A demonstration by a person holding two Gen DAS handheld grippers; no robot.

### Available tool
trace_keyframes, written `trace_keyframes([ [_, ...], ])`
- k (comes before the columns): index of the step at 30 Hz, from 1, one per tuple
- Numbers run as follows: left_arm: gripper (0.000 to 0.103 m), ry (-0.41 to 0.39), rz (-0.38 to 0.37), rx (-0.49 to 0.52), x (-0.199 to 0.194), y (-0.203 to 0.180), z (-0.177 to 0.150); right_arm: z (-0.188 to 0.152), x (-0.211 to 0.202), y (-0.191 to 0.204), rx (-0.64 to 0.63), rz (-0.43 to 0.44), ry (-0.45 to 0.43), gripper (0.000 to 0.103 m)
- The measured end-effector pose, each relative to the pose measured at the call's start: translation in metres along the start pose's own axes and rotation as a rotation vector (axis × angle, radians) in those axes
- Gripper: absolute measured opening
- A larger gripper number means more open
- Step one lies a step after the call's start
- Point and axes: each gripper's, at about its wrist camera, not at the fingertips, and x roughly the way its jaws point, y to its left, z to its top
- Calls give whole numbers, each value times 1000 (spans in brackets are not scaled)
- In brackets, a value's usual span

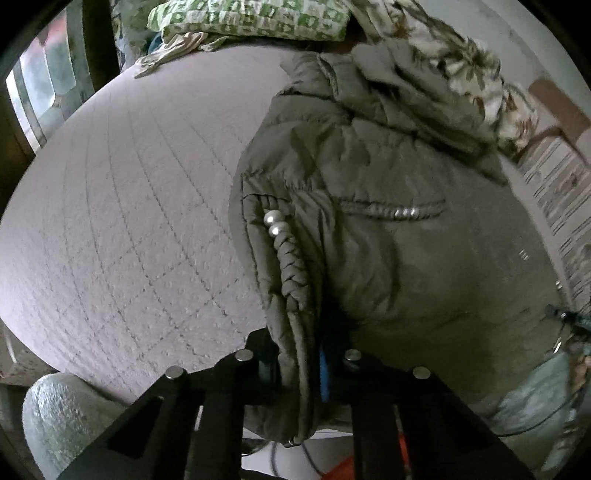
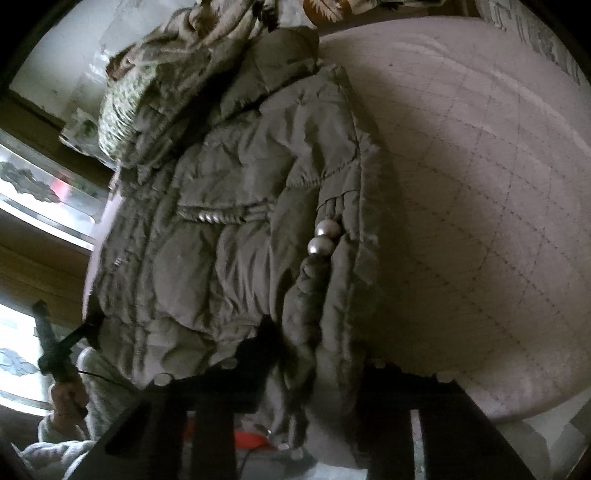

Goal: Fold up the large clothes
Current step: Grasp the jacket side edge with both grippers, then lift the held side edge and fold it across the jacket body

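Observation:
A grey-green padded jacket (image 1: 388,221) lies on a pale quilted bed (image 1: 122,206). It has braided trim with two pearl beads (image 1: 271,224) along its front edge. My left gripper (image 1: 301,365) is shut on the jacket's near hem beside the braided trim. In the right wrist view the same jacket (image 2: 229,229) lies left of centre, with the beads (image 2: 323,236) at its edge. My right gripper (image 2: 314,365) is shut on the jacket's near hem below the braid. The other hand-held gripper (image 2: 55,343) shows at the far left there.
A green-and-white patterned cloth (image 1: 251,18) and a floral cloth (image 1: 469,74) are piled at the bed's far end. A window (image 2: 40,192) lies left in the right wrist view. The bare quilted bed (image 2: 480,221) spreads to the right there.

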Motion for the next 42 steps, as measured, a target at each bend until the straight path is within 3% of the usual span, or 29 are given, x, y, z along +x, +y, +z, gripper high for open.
trace_keyframes([
  [8,13,-33,-71,17,-28,8,17,14,-21,10,1,104,-66,21],
  [20,13,-110,-186,-38,-66,17,46,30,-61,29,-41,141,-163,19],
  [25,13,-151,-191,-26,-76,11,67,43,-77,39,-73,135,-216,19],
  [33,13,-231,-196,-15,-92,-1,106,76,-95,56,-123,127,-278,18],
  [42,13,-271,-231,-68,-95,-4,172,140,-114,67,-84,199,-355,18],
])
